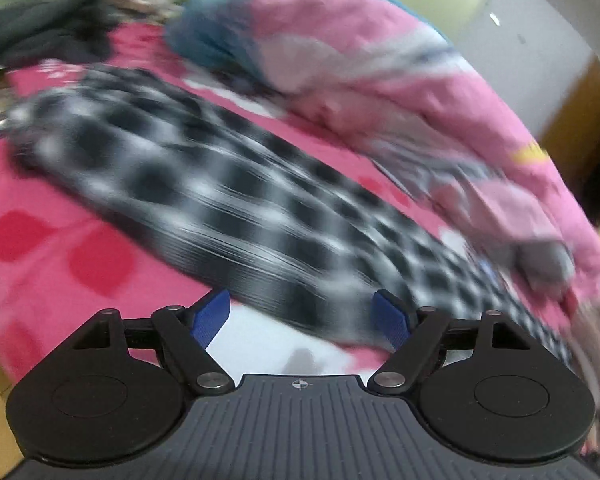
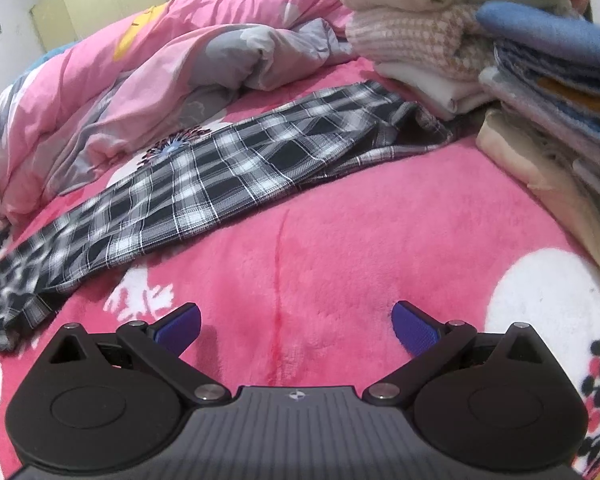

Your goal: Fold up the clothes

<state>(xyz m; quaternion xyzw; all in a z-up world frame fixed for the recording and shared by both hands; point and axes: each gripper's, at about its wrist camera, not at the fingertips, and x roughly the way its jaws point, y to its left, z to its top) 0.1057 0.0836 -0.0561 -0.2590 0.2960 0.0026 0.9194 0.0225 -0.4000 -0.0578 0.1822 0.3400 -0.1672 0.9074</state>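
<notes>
A black-and-white plaid garment [image 1: 220, 184] lies stretched in a long strip across the pink blanket [image 1: 40, 216]; the left wrist view is blurred by motion. My left gripper [image 1: 300, 320] is open just above the garment's near edge, nothing between its blue fingers [image 1: 212, 316]. In the right wrist view the same plaid garment [image 2: 220, 168] runs diagonally from lower left to upper right. My right gripper [image 2: 296, 328] is open over the bare pink blanket [image 2: 340, 240], well short of the garment, holding nothing.
A rumpled pink and grey quilt [image 2: 120, 80] lies behind the garment, also seen as the quilt [image 1: 380, 60]. A tall stack of folded clothes [image 2: 520, 48] stands at the right. Dark clothes [image 1: 36, 20] are piled at the far left.
</notes>
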